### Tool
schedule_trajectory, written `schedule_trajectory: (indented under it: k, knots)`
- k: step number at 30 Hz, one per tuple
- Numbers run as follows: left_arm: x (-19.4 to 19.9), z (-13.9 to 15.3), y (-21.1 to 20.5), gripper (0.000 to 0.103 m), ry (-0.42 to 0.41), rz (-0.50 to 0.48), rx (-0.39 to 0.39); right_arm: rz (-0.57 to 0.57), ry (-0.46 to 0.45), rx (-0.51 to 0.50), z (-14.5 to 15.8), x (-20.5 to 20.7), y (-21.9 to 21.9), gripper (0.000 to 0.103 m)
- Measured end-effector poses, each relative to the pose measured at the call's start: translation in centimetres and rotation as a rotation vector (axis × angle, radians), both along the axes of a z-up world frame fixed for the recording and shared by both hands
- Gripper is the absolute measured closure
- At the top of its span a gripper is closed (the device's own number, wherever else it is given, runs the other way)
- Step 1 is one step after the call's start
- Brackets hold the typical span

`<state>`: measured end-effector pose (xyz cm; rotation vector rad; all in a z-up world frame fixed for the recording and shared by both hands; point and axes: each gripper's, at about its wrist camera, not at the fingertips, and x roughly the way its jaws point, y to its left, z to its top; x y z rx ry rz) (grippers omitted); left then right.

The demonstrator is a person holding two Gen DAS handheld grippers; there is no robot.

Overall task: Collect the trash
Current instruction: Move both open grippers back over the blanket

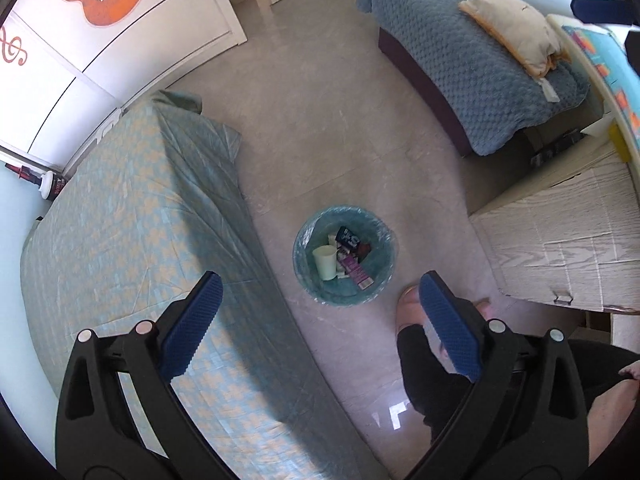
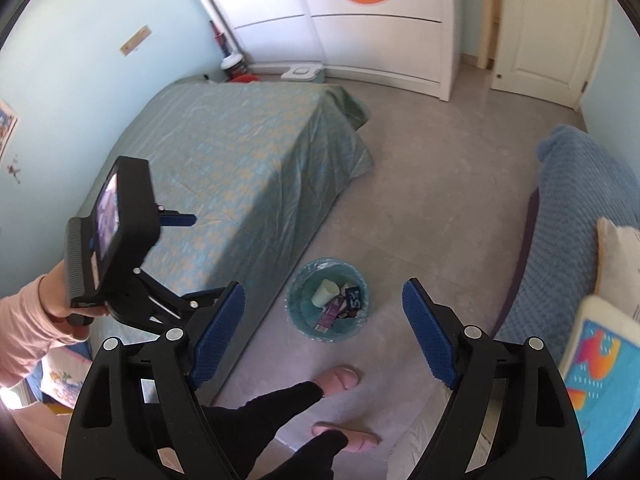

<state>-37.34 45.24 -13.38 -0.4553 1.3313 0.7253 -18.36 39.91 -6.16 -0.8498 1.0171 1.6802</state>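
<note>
— Both claws spread wide, nothing held: left claw [image 1: 320, 322], right claw [image 2: 324, 332], each hanging high above the floor [image 1: 340, 120].

— And the trash?

— Already inside the lined bin [image 1: 310, 276]: pale cup [image 1: 325, 262], purple wrapper [image 1: 358, 272], dark carton [image 1: 349, 237]. Bin standing on the floor just right of the bed [image 1: 120, 220], a little beyond the slippered foot [image 2: 338, 380].

— Direction from each claw?

— Straight ahead and down, framed between the fingers in both wrist views. Purple wrapper lying with its long axis slanting from far left to near right in the left wrist view.

— Nearer claw?

— Hard to tell; bin about equally centred for both. Left claw seen from the right wrist view hovering over the bed edge, so slightly off to the left of the bin.

— Loose litter elsewhere?

— None spotted on floor or bed. Probably near the end of the job, or searching next.
</note>
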Motion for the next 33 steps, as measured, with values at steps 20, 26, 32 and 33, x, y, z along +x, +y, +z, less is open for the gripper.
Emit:
schedule_trajectory:
  k: [20,26,32,33]
  knots:
    - [18.4,7.1,-7.6,0.007,-0.165,-0.408,0.047,-0.542,0.008,0.153,4.2,15.2,-16.2,0.019]
    - [24.9,8.3,-12.9,0.007,-0.185,-0.582,0.050,-0.772,-0.023,0.186,4.5,19.4,-24.7,0.016]
    - [30.6,9.1,-18.9,0.007,-0.219,-0.739,0.046,-0.971,-0.034,0.193,4.1,22.2,-33.1,0.016]
    - [31.7,9.2,-20.4,0.007,-0.225,-0.772,0.041,-0.996,-0.036,0.193,4.0,22.8,-34.4,0.016]
